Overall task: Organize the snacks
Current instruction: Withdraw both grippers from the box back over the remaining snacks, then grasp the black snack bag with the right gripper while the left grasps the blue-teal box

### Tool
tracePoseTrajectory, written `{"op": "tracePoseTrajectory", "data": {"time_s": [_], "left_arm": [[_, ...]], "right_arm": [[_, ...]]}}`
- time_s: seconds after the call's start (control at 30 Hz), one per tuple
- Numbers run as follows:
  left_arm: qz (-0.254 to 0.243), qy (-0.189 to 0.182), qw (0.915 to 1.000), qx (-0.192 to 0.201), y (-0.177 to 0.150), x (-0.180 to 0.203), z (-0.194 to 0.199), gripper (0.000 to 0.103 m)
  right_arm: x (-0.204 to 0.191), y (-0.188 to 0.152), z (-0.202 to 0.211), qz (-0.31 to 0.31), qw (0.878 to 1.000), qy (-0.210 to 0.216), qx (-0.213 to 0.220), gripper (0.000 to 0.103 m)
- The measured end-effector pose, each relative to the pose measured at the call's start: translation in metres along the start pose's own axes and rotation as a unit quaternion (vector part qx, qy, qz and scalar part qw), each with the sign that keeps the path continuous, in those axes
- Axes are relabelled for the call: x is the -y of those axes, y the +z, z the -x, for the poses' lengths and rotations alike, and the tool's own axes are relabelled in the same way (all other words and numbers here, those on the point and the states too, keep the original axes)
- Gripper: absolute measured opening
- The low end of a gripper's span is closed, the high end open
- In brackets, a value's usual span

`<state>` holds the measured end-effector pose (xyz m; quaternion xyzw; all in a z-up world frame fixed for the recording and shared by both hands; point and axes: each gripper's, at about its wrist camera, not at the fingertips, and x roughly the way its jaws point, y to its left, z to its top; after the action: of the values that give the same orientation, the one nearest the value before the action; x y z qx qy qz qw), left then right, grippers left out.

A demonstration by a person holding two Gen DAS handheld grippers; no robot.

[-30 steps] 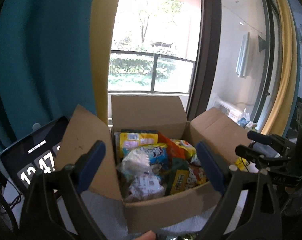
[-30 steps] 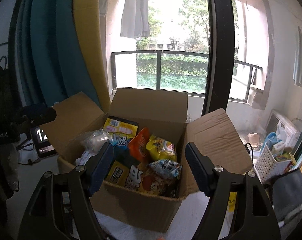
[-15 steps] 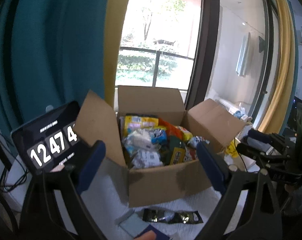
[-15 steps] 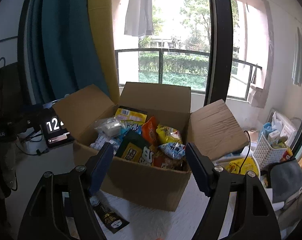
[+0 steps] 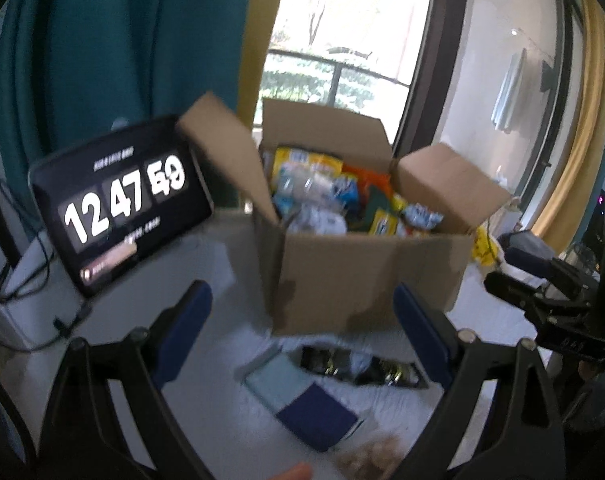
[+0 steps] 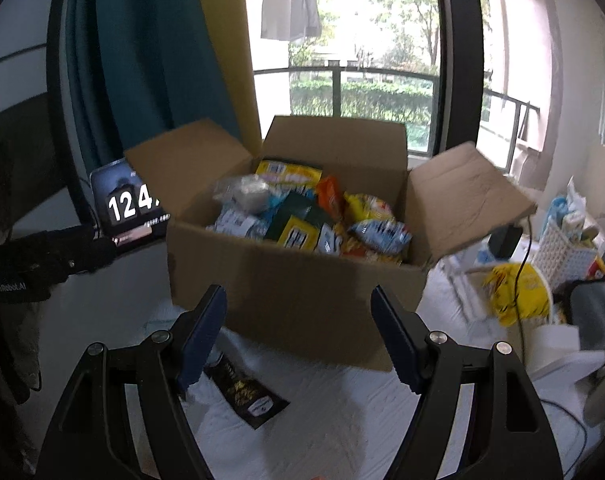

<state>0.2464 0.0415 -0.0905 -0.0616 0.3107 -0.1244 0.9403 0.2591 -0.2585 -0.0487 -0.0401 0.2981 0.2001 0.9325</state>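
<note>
- Step judged: a pick-up is being lined up. The cardboard box (image 6: 302, 276) is already packed w/ snack bags (image 6: 366, 220); a few items are left on the white-covered surface (image 6: 342, 420) in front of the box.
- Left claw (image 5: 302, 336): spread wide, nothing held. The dark foil packet (image 5: 358, 366) is seen just below its tips, touching the box's front edge or nearly so; a navy box (image 5: 316, 418) lies nearer the camera than that.
- Right claw (image 6: 298, 336): also wide open and empty, held in front of the box wall. The dark foil packet (image 6: 246, 394) lies just under its left finger (image 6: 200, 338).
- Next move, prob.: one claw lowered over the packet, shut on it, then a lift over the box's front wall — care needed as the packet is flat and thin.
- Clock tablet (image 5: 122, 200): left of the box.
</note>
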Motion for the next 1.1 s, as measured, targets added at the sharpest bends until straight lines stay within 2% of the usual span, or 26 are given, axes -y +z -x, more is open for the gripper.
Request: {"op": "tracePoseTrajectory", "data": {"time_s": [0.4, 0.77, 0.87, 0.97, 1.1], "left_arm": [[0.035, 0.018, 0.9962, -0.077, -0.056, -0.026, -0.039, 0.093], [0.05, 0.025, 0.9916, -0.117, -0.074, -0.033, -0.065, 0.093], [0.05, 0.026, 0.9905, -0.126, -0.077, -0.033, -0.07, 0.093], [0.043, 0.021, 0.9895, -0.137, -0.079, -0.028, -0.078, 0.093], [0.03, 0.011, 0.9881, -0.15, -0.082, -0.014, -0.087, 0.093]], "right_arm": [[-0.023, -0.04, -0.052, 0.004, 0.996, 0.046, -0.072, 0.077], [-0.054, -0.069, -0.102, 0.037, 0.985, 0.094, -0.139, 0.076], [-0.056, -0.077, -0.115, 0.043, 0.983, 0.087, -0.156, 0.075], [-0.052, -0.08, -0.118, 0.035, 0.983, 0.082, -0.159, 0.063], [-0.047, -0.081, -0.114, 0.038, 0.983, 0.082, -0.161, 0.058]]}}
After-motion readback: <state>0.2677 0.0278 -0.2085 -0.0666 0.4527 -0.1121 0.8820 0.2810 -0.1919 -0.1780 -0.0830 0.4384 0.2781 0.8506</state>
